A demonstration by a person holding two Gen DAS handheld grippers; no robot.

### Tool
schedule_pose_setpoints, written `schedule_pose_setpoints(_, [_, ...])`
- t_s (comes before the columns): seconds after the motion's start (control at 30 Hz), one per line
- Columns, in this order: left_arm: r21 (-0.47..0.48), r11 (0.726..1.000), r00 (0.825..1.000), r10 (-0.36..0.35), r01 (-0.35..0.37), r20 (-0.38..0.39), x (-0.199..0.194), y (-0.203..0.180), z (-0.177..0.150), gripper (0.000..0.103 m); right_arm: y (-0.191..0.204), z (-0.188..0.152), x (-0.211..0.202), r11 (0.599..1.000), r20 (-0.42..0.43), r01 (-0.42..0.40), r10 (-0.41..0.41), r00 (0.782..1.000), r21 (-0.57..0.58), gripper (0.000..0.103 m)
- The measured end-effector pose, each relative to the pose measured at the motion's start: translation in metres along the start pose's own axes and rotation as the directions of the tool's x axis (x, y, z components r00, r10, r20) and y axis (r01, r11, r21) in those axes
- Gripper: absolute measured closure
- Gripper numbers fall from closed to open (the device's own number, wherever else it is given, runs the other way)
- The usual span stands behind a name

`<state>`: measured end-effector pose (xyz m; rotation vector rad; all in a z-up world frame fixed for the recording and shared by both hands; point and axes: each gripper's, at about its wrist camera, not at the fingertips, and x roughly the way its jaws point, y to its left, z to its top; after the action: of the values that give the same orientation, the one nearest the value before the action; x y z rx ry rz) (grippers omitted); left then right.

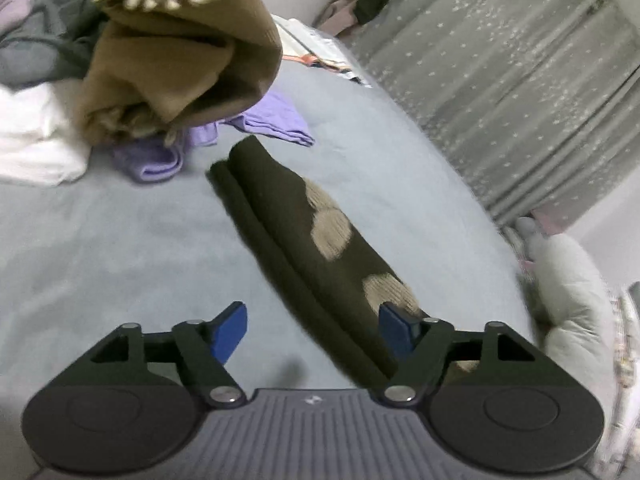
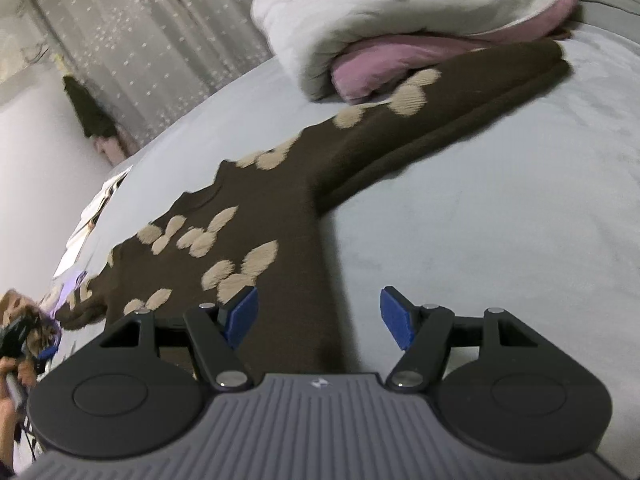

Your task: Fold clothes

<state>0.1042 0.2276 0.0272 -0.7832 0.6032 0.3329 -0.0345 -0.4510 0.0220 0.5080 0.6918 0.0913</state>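
Note:
A dark brown sweater with beige spots (image 2: 256,208) lies spread flat on the grey bed (image 2: 500,220). One sleeve (image 2: 460,108) stretches toward the folded bedding at the far right. In the left wrist view the other sleeve (image 1: 304,232) runs diagonally from the middle of the bed down under the gripper. My left gripper (image 1: 314,334) is open just above that sleeve, nothing between its blue pads. My right gripper (image 2: 320,316) is open over the sweater's side edge, also holding nothing.
A pile of clothes sits at the far left: a tan knit garment (image 1: 172,52), a purple one (image 1: 160,156), a white one (image 1: 36,136). Folded grey and pink bedding (image 2: 380,28) lies past the sleeve. A curtain (image 1: 520,80) hangs behind the bed. A hand (image 2: 12,376) shows at the left edge.

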Motion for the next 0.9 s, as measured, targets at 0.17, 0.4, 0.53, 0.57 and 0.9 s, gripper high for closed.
schedule_pose_setpoints(0.17, [-0.044, 0.995, 0.996, 0.091, -0.090, 0.021, 0.042, -0.003, 0.023, 0.025, 0.006, -0.006, 0.003, 0.999, -0.009, -0.007, 0.006, 1.000, -0.041, 0.034])
schedule_pose_setpoints(0.4, [-0.024, 0.999, 0.990, -0.022, 0.026, 0.137, 0.040, 0.007, 0.027, 0.096, 0.013, -0.003, 0.011, 0.998, 0.008, -0.018, 0.018, 1.000, -0.057, 0.034])
schedule_pose_setpoints(0.53, [-0.126, 0.984, 0.972, -0.094, 0.122, 0.214, 0.005, 0.024, 0.035, 0.096, 0.010, -0.002, 0.005, 0.999, 0.035, -0.018, 0.019, 0.999, -0.035, 0.034])
schedule_pose_setpoints(0.57, [-0.130, 0.984, 0.971, -0.093, 0.123, 0.220, -0.001, 0.024, 0.036, 0.096, 0.009, -0.002, 0.003, 0.999, 0.042, -0.018, 0.019, 0.999, -0.030, 0.034])
schedule_pose_setpoints(0.9, [-0.005, 0.996, 0.971, -0.090, 0.094, 0.219, -0.005, 0.035, 0.022, 0.096, -0.019, 0.012, -0.007, 0.993, 0.120, -0.028, 0.014, 0.993, 0.112, 0.030])
